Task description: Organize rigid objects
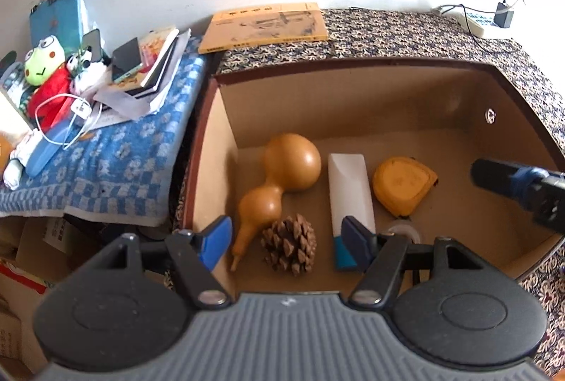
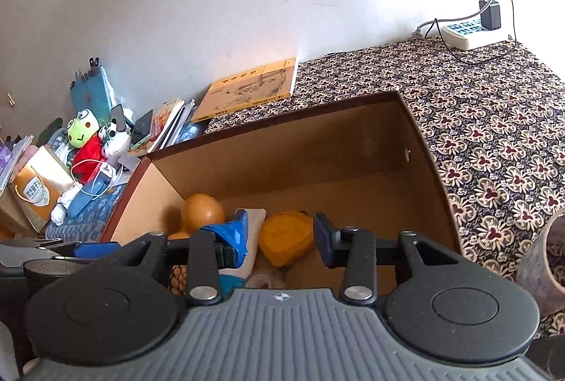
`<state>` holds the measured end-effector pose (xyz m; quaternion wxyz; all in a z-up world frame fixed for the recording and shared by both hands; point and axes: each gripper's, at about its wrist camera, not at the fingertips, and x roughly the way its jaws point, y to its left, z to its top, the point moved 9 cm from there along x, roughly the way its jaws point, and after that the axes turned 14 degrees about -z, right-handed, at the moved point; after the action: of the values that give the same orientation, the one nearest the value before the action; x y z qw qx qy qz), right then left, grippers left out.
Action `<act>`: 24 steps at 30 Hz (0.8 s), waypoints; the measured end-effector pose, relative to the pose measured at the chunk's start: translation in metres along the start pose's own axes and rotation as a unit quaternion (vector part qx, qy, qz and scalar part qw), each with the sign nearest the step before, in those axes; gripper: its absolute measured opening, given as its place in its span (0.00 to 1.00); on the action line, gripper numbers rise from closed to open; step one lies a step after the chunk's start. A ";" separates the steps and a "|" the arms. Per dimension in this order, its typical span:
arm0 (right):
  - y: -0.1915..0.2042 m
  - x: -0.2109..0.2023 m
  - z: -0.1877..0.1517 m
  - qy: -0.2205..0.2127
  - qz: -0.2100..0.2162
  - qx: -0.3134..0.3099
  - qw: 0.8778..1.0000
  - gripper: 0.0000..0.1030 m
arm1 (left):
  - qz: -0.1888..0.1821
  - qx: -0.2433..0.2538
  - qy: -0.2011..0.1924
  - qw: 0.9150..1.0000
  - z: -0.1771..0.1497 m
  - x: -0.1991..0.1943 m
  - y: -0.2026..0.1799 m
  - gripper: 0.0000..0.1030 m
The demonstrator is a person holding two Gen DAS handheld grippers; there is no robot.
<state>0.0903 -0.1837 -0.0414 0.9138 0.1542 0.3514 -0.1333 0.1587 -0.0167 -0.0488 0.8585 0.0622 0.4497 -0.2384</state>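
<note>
An open cardboard box [image 1: 219, 147] holds a tan gourd [image 1: 282, 176], a pine cone [image 1: 289, 245], a white and blue box [image 1: 349, 200], a yellow tape measure [image 1: 402, 185] and a roll of clear tape [image 1: 402, 230]. My left gripper [image 1: 286, 245] is open and empty above the box's near side, over the pine cone. My right gripper [image 2: 280, 234] is open and empty above the same box [image 2: 416, 147], over the tape measure [image 2: 286, 238]; one of its fingers [image 1: 494, 177] shows at the right in the left wrist view.
The box sits on a floral tablecloth [image 2: 494, 140]. A yellow book [image 1: 265, 25] lies behind it and a power strip [image 2: 466, 33] sits by the wall. Left of the box, a blue cloth [image 1: 116, 154] carries plush toys, books, phones and cables. A cylindrical container [image 2: 543, 261] stands at right.
</note>
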 end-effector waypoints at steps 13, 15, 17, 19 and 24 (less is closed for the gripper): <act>-0.014 0.010 -0.001 0.011 0.004 -0.032 0.999 0.24 | 0.008 -0.023 0.016 1.000 0.000 0.016 -0.018 0.67; -0.011 0.013 0.003 0.007 0.007 -0.038 0.999 0.24 | 0.012 -0.023 0.016 1.000 0.000 0.018 -0.020 0.67; -0.007 0.017 0.007 0.002 0.013 -0.043 0.999 0.24 | 0.018 -0.024 0.017 0.999 0.002 0.021 -0.020 0.67; -0.003 0.020 0.010 -0.003 0.016 -0.048 0.999 0.24 | 0.023 -0.028 0.013 0.999 0.006 0.024 -0.017 0.67; 0.000 0.028 0.011 0.004 0.020 -0.045 0.999 0.24 | 0.049 -0.019 0.006 0.999 0.015 0.031 -0.011 0.67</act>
<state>0.1167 -0.1914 -0.0530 0.9210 0.1207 0.3572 -0.0981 0.1796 -0.0423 -0.0630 0.8673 0.0693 0.4559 -0.1875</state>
